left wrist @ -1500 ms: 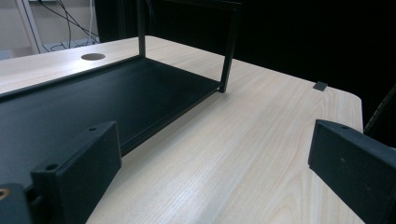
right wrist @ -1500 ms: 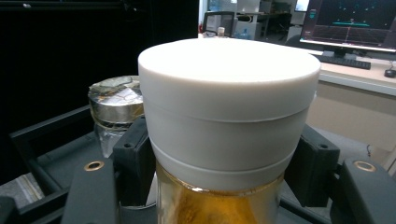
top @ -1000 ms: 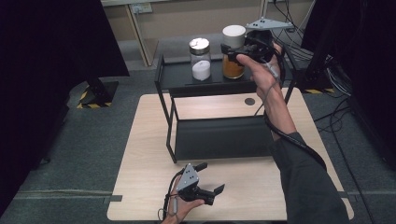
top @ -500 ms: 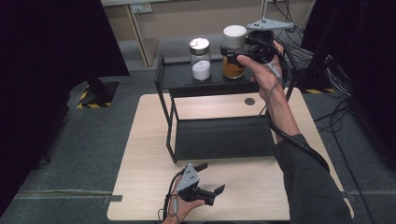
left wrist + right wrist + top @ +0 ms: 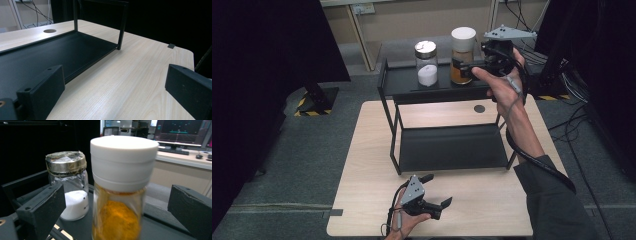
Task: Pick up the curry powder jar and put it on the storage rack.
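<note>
Flanking white-capped glass jar (image 5: 120, 195), black jaws apart

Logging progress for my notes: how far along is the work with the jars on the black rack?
Looks done: the silver-lidded glass jar of white powder stands on the black metal rack's top shelf. In hand: the right gripper, jaws open, brackets the white-capped jar of orange powder without clamping. Left: gripping and moving it; the left gripper waits open at the table.
</note>
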`<state>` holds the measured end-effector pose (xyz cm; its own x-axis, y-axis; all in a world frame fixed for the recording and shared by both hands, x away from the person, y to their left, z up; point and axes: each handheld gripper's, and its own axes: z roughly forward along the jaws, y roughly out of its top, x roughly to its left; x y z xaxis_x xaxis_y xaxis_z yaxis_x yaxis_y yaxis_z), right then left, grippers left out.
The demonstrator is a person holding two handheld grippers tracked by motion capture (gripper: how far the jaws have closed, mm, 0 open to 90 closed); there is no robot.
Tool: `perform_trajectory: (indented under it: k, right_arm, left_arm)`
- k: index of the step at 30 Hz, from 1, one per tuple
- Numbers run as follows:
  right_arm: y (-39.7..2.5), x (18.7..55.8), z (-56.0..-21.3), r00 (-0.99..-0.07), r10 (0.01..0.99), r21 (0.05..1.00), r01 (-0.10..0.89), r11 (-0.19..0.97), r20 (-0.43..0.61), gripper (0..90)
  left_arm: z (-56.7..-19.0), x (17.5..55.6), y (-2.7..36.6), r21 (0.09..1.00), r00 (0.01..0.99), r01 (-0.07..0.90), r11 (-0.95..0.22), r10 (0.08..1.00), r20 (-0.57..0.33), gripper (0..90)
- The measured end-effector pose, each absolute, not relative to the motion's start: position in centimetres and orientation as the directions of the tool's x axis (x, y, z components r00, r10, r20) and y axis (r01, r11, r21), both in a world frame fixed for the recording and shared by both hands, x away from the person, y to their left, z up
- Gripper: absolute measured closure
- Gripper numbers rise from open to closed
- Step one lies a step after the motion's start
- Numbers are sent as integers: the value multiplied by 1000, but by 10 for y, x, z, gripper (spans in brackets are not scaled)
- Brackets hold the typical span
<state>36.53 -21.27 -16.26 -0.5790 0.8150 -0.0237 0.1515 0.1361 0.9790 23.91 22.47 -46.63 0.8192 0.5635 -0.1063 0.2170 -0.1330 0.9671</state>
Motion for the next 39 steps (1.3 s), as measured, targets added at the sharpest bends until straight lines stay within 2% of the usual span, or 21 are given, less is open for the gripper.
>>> perform_trajectory:
  k: [17, 39]
  right_arm:
    - [-241, 334, -184, -623, 782, 984, 128, 123, -16, 3]
    - [-264, 295, -231, -679, 734, 988, 89, 127, -33, 3]
  left_arm:
    - [-467, 240, 224, 966, 819, 219, -134, 564, -107, 19]
    - [-467, 239, 224, 967, 817, 217, -130, 567, -107, 19]
